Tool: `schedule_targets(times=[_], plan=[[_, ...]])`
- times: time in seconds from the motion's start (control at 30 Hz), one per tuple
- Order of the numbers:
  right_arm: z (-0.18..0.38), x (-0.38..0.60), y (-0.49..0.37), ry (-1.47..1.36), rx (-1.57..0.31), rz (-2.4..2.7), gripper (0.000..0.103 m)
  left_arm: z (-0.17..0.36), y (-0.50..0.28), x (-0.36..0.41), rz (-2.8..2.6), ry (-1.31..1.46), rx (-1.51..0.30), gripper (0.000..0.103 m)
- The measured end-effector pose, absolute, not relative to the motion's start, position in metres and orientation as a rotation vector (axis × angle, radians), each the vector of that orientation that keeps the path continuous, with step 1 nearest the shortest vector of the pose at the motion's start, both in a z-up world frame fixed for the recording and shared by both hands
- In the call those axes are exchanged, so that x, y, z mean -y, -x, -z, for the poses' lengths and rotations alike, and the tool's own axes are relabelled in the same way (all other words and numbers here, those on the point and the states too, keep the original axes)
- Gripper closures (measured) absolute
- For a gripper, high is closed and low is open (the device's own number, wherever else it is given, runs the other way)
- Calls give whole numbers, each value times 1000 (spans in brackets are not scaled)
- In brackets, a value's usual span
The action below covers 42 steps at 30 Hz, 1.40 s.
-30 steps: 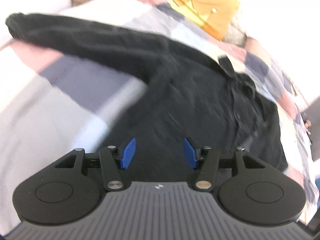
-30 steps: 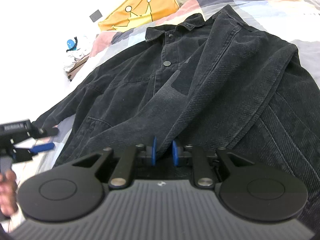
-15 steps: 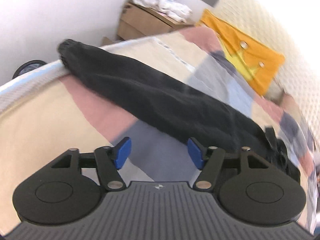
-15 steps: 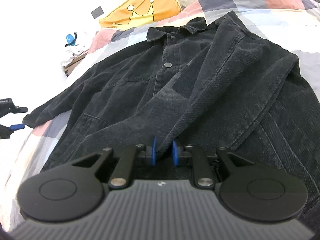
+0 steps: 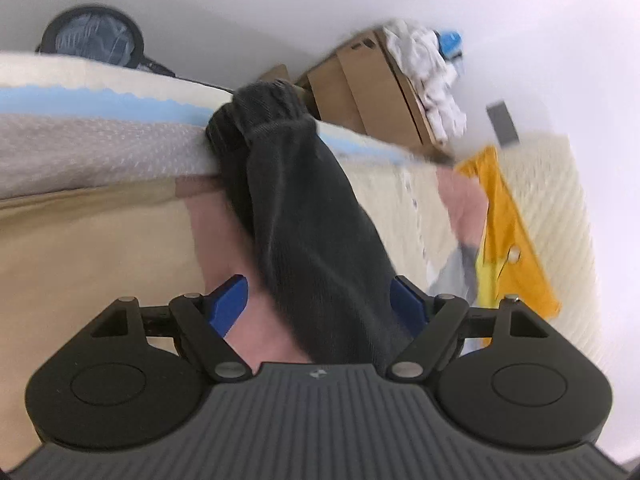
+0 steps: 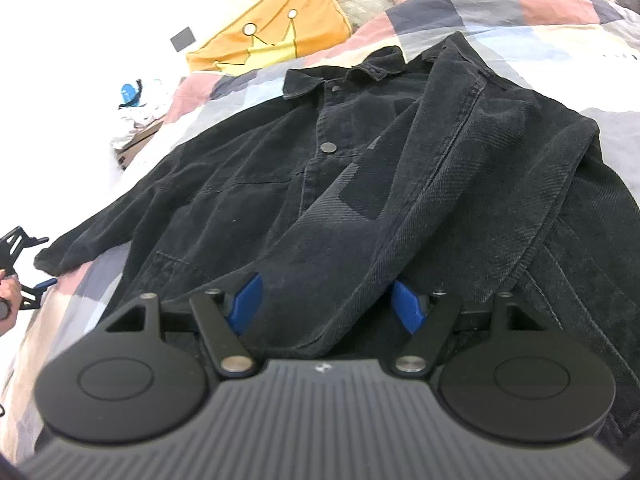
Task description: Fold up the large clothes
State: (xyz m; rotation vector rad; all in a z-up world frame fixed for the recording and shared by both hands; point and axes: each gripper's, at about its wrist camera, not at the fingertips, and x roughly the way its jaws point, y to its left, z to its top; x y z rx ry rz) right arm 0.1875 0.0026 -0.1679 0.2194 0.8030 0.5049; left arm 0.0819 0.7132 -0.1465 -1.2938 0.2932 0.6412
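A black denim jacket (image 6: pixel 360 168) lies front up on a patchwork bed, its right sleeve folded across the chest. My right gripper (image 6: pixel 328 304) is over that sleeve's cuff; its jaws are opening and the blue pads stand clear of the cloth on both sides. The other sleeve (image 5: pixel 308 216) stretches out to the mattress edge, its cuff (image 5: pixel 260 108) hanging over. My left gripper (image 5: pixel 320 306) straddles this sleeve with its jaws opening; the pads do not press it. The left gripper (image 6: pixel 24 268) also shows at the far left of the right wrist view, in a hand.
A yellow pillow (image 6: pixel 272 32) with a crown print lies at the bed's head. Cardboard boxes (image 5: pixel 372 92) with white cloths (image 5: pixel 428 76) stand beside the bed by the wall. A dark round object (image 5: pixel 92 40) sits beyond the mattress edge (image 5: pixel 100 140).
My right gripper has let go of the folded sleeve's cuff. My left gripper has swung out along the outstretched sleeve toward its cuff, rolled, and widened its jaws.
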Motion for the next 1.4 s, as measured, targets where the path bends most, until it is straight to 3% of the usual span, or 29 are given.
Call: schedule_targets(times=[0.13, 0.2, 0.3, 0.33, 0.47, 0.9, 1.2, 1.4], plan=[[170, -9, -192, -192, -792, -461, 31, 162, -93, -732, -694, 1303, -254, 23], [171, -12, -194, -177, -795, -449, 31, 167, -100, -740, -739, 1282, -248, 29], [174, -16, -196, -153, -801, -435, 30, 169, -109, -753, -814, 1216, -283, 53], [175, -17, -197, -146, -800, -431, 30, 167, -113, -757, -836, 1168, -308, 70], [176, -22, -201, -125, -801, -410, 30, 155, -128, -763, -855, 1073, -347, 89], [166, -11, -198, -168, -794, -418, 31, -16, -171, -699, -760, 662, -282, 92], [142, 9, -185, -170, -699, -411, 31, -136, -199, -579, -603, 480, -219, 92], [134, 32, -185, -246, -696, -418, 31, -185, -212, -478, -478, 374, -208, 92]])
